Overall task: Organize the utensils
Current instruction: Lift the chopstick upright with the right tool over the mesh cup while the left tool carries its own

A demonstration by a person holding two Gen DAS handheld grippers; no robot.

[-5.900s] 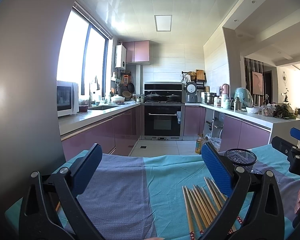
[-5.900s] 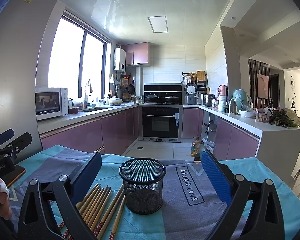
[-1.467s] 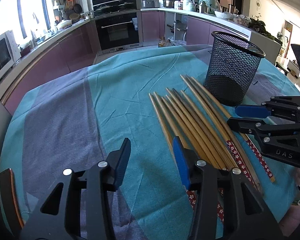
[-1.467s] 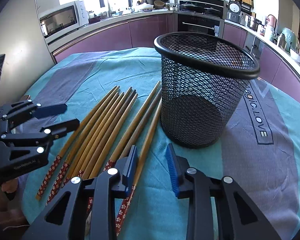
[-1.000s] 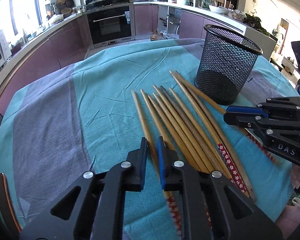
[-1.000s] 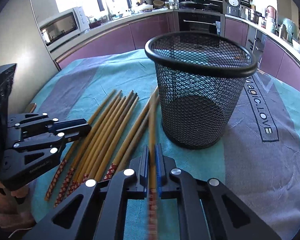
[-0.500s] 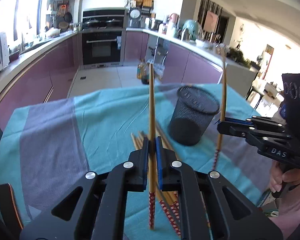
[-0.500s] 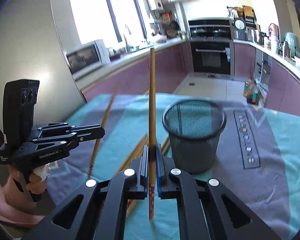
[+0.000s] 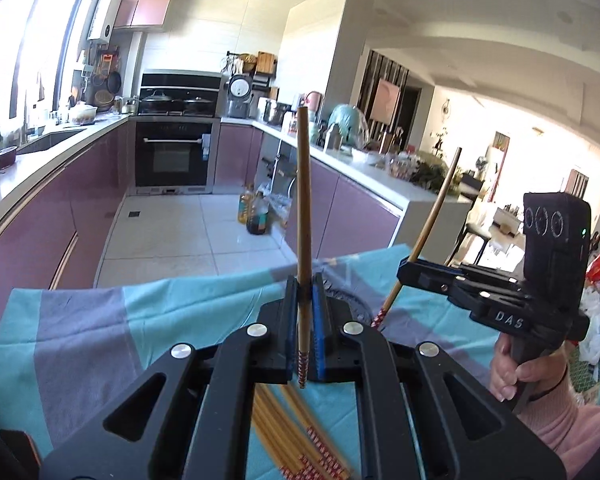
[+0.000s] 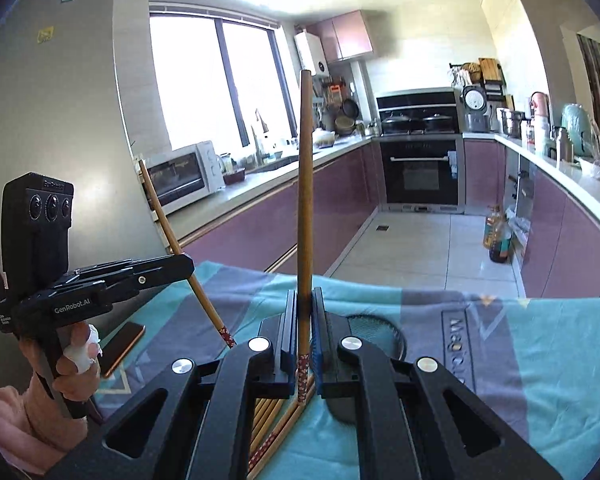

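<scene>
My left gripper (image 9: 303,292) is shut on a wooden chopstick (image 9: 303,208) and holds it upright above the table. My right gripper (image 10: 304,304) is shut on another chopstick (image 10: 305,184), also upright. Each gripper shows in the other's view, the right one (image 9: 410,266) with its tilted chopstick (image 9: 432,220), the left one (image 10: 180,264) with its tilted chopstick (image 10: 172,240). Several chopsticks (image 9: 300,440) lie on the teal cloth below, also seen in the right wrist view (image 10: 272,420). The black mesh cup (image 10: 376,332) is mostly hidden behind my right gripper.
The teal and grey tablecloth (image 10: 540,352) covers the table. A phone (image 10: 122,340) lies at the table's left edge. A kitchen with purple cabinets, an oven (image 10: 418,172) and a tiled floor with oil bottles (image 10: 496,240) lies beyond the table.
Both grippers have risen higher with their chopsticks and tilted up, so the table and mesh cup have dropped low in both views.
</scene>
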